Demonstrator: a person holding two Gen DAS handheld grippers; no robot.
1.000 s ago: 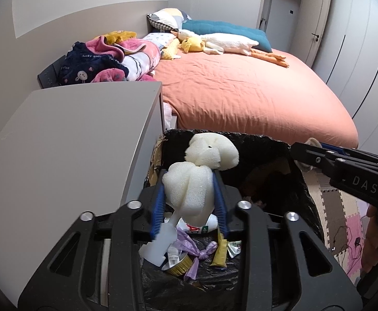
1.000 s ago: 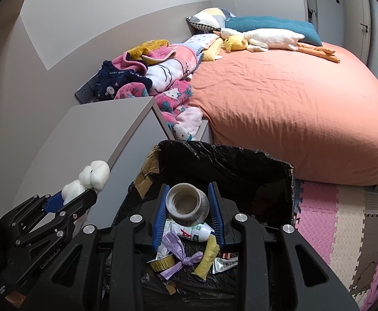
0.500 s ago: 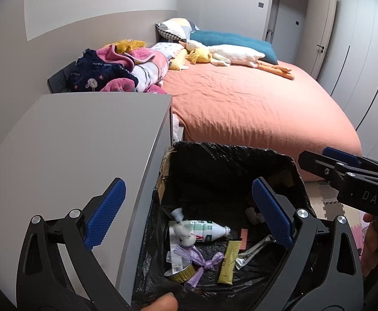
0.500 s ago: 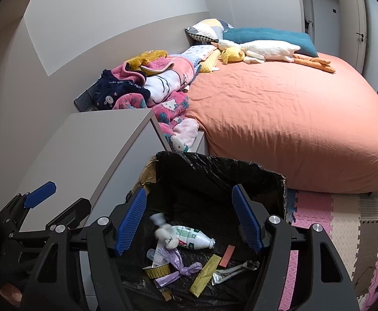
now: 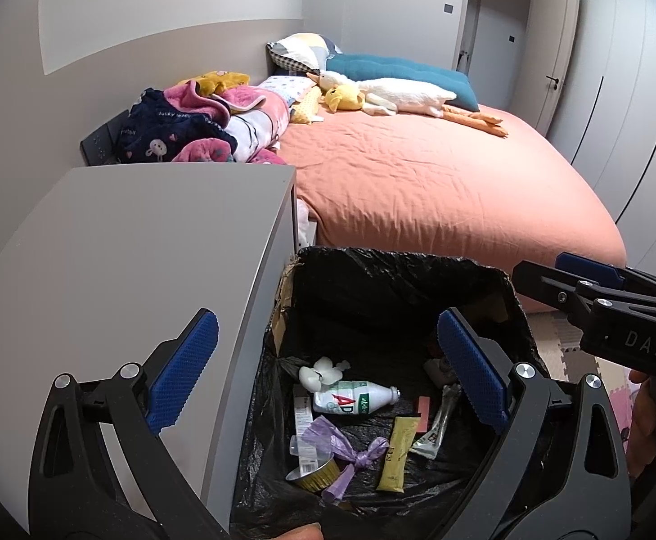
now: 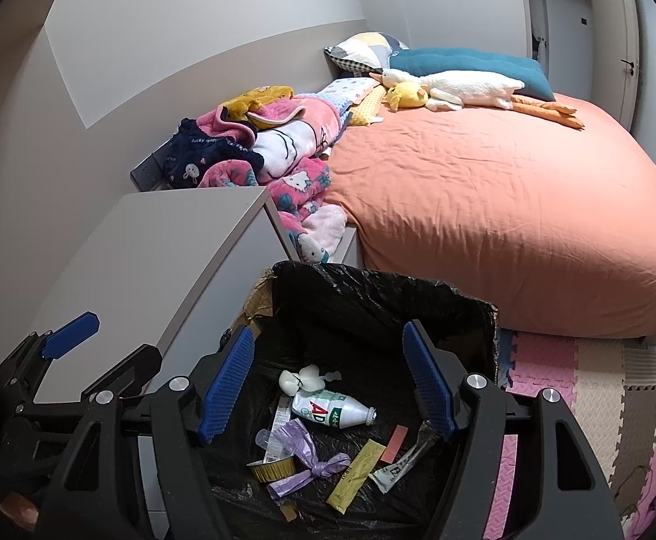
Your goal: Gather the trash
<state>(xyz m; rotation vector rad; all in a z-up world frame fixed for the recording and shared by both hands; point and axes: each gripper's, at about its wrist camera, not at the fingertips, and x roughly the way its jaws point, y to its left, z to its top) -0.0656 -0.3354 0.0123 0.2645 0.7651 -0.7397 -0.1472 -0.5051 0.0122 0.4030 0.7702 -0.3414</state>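
Landmark is the bin [image 5: 395, 279], black bag liner, standing on the floor just beside the grey bench [image 5: 139, 243] and in front of the bed [image 5: 440, 189].

The left tool [image 5: 328, 373] is tilted down over the bin's left rim, its blue pads spread wide with nothing between them; the left pad hangs over the bench edge, the right pad over the bin's inside. A fingertip of the holding hand shows at the bottom edge of the left wrist view.

The right tool [image 6: 332, 380] is also tilted down over the bin's opening, jaws apart at a medium gap and empty, both pads over the bin's inside. In the left wrist view it pokes in past the bin's right rim.

Trash lies on the bin's bottom: white foam lump [image 6: 303, 379], white bottle [image 6: 330, 409] just beside it, purple knotted bag [image 6: 305, 459], gold foil cup [image 6: 271, 468], yellow sachet [image 6: 357, 479], silver wrapper [image 6: 400, 465].

Behind the bin, the bed carries a pile of blankets [image 6: 256, 144] and a plush goose [image 6: 458, 85].
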